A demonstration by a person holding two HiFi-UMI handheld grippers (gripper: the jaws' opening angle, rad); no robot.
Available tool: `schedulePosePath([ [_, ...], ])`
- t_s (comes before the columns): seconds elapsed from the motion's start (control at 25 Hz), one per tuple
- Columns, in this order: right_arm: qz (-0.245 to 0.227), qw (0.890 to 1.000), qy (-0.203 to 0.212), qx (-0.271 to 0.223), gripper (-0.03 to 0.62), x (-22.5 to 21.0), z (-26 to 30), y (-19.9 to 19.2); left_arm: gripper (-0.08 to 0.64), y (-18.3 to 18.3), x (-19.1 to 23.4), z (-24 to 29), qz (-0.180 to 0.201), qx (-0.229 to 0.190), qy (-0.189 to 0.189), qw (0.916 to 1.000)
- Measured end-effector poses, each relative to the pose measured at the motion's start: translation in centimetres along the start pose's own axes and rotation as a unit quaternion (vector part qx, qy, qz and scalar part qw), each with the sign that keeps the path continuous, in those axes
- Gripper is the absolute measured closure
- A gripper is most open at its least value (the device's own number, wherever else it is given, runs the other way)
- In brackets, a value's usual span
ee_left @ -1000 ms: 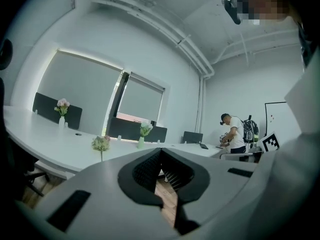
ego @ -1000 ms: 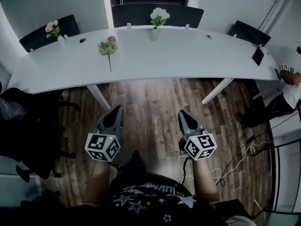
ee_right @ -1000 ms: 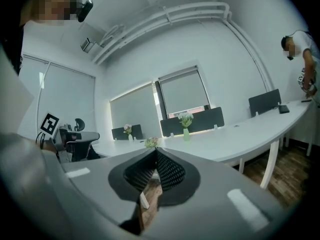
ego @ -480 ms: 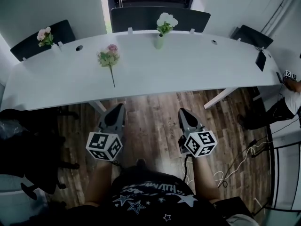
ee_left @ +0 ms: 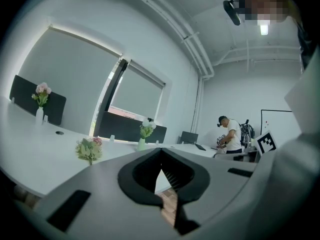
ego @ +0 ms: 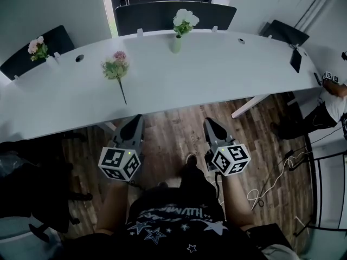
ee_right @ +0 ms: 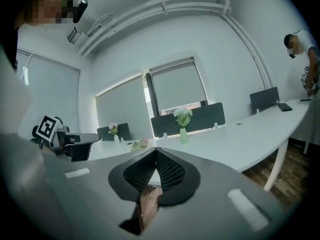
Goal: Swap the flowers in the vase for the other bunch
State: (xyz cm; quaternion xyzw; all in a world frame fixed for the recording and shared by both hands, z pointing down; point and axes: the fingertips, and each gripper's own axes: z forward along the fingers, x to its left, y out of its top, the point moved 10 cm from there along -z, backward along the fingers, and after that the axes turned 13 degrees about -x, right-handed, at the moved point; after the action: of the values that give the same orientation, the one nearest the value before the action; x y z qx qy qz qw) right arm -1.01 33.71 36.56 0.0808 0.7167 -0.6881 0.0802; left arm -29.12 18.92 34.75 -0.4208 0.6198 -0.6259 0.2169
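Note:
A pale green vase point(ego: 177, 43) with white flowers point(ego: 184, 19) stands near the far edge of the long white table point(ego: 227, 75). A loose bunch of pink flowers point(ego: 115, 69) lies on the table to its left, stem toward me. Both show small in the gripper views: the vase point(ee_left: 141, 144) point(ee_right: 183, 135) and the loose bunch point(ee_left: 89, 149) point(ee_right: 139, 144). My left gripper point(ego: 136, 119) and right gripper point(ego: 209, 123) hang side by side over the wood floor, just short of the table's near edge. Both are shut and hold nothing.
A second small vase with pink flowers point(ego: 38, 47) stands at the table's far left. Dark partition screens point(ego: 168, 16) line the far edge. A black chair point(ego: 32, 194) is on my left. A person point(ego: 332, 99) bends at the table's right end; cables point(ego: 271, 183) trail on the floor.
The table has come nearer: I have stepped forward and both grippers, side by side and shut, now sit close to its near edge. The flowers lie where they were.

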Motion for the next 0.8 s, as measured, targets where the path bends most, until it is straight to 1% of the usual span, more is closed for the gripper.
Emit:
schedulePosePath([
  [0.08,0.004,1.0,-0.001,-0.002,0.589,-1.0,0.6,-0.1,0.552,-0.1,-0.2,0.8,0.005,0.002,-0.004,1.0],
  [0.2,0.017,1.0,-0.001,-0.009,0.589,-2.7,2.5,-0.3,0.552,0.0,-0.1,2.3,0.028,0.0,-0.002,0.9996],
  [0.28,0.021,1.0,0.009,-0.012,0.589,-3.7,4.4,-0.2,0.552,0.1,0.2,3.7,0.049,-0.009,0.005,0.9987],
  [0.36,0.02,0.999,0.025,-0.013,0.589,-4.6,6.4,0.0,0.552,0.0,0.4,5.4,0.059,-0.015,0.01,0.9981],
  [0.52,0.023,0.999,0.041,-0.015,0.589,-7.5,10.4,0.8,0.552,-0.3,0.8,9.5,0.058,-0.012,0.021,0.998],
  [0.8,0.038,0.998,0.056,-0.007,0.589,-12.8,16.3,2.3,0.551,-0.6,2.7,15.6,0.051,0.001,0.063,0.9967],
])
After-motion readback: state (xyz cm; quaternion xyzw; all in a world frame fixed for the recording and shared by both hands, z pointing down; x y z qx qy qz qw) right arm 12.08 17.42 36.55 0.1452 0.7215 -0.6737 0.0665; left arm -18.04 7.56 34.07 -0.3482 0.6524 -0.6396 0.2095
